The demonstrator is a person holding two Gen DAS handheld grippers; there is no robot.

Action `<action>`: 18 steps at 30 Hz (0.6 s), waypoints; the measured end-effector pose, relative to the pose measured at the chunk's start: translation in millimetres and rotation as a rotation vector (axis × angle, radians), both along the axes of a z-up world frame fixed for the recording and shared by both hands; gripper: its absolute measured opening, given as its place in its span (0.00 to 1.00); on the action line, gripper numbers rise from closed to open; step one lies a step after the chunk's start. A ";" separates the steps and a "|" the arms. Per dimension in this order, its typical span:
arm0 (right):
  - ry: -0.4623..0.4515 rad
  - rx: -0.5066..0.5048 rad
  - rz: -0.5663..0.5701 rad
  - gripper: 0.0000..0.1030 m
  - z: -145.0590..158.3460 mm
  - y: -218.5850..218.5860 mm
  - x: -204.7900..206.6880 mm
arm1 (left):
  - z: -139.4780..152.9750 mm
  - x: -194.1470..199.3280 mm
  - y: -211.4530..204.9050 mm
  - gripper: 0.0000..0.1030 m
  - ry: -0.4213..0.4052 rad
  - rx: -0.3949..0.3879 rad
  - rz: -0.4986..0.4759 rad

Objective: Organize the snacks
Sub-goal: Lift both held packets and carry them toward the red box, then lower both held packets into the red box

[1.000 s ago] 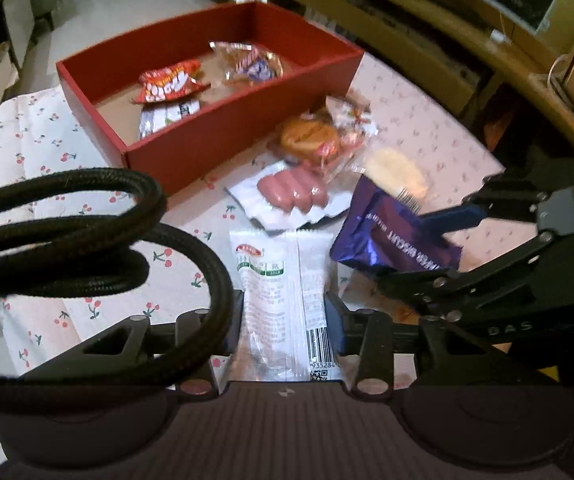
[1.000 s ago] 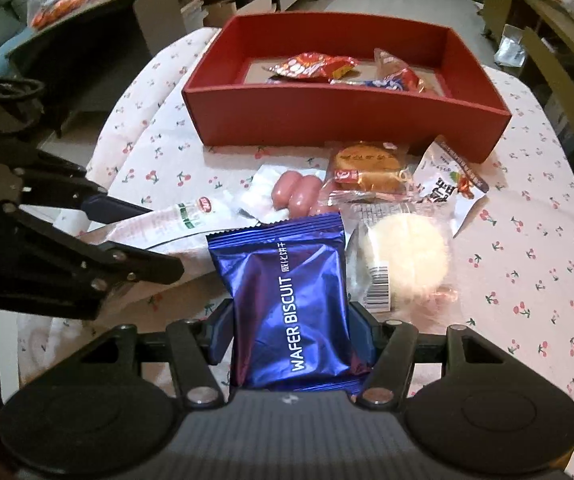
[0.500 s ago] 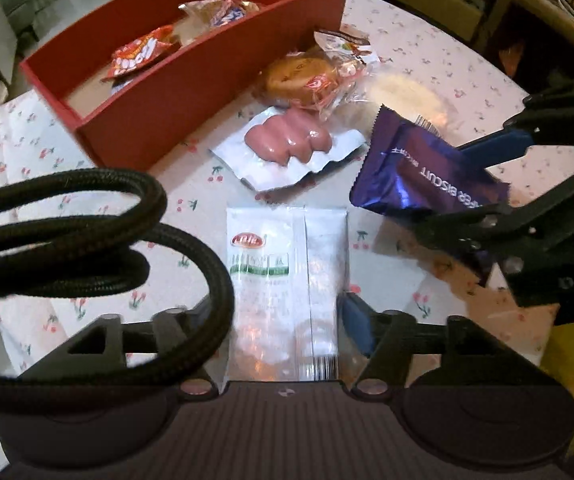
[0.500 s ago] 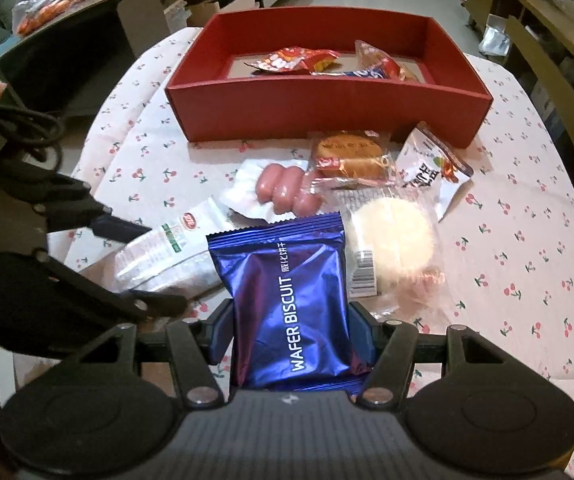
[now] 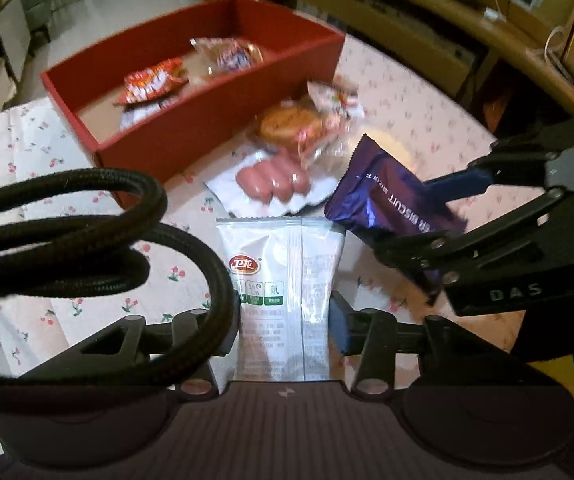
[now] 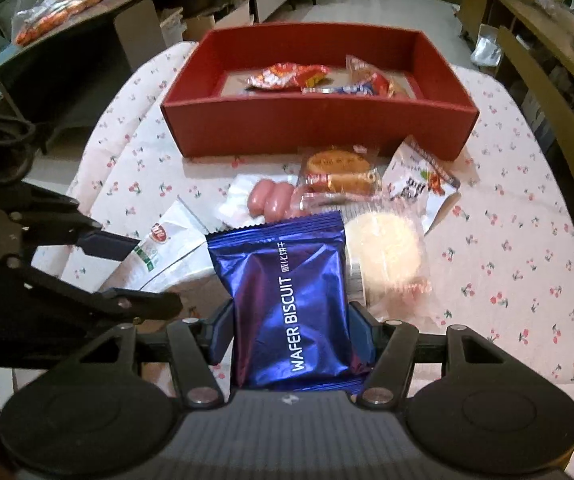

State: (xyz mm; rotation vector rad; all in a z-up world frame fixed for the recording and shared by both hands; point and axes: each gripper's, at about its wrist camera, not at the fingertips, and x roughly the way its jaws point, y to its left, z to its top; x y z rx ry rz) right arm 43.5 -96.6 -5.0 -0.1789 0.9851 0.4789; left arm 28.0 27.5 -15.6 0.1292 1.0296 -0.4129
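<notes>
red box point(image 6: 319, 130), blue packet point(image 6: 291, 304) (cherry-print tablecloth point(image 6: 507, 248))

Cherry-print table point(image 6: 507, 248) before my tongs, with the items resting on it.

A red box point(image 6: 311, 130) sits at the far side of the cloth-covered table point(image 5: 403, 80). In front of it on the cloth I see a sausage pack point(image 6: 271, 200) and, just beside it, a wrapped round cake point(image 6: 341, 170), with a white-and-red packet point(image 6: 419, 188) to the right. Nearer me lies a pale round pastry in clear wrap point(image 6: 385, 252), touching the cake's wrapper. From the left view, sausage pack point(image 5: 273, 178) and cake point(image 5: 291, 122) overlap below the box point(image 5: 207, 120).
</notes>
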 end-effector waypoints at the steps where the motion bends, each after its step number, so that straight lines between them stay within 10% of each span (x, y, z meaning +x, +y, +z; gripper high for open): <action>1: -0.008 0.005 0.000 0.63 2.3 0.8 -0.2 | 3.0 -0.5 1.8 0.52 -0.005 -0.010 0.009; 18: -0.131 0.041 -0.054 0.63 34.8 3.5 23.3 | 45.4 34.8 13.2 0.51 -0.133 -0.124 0.110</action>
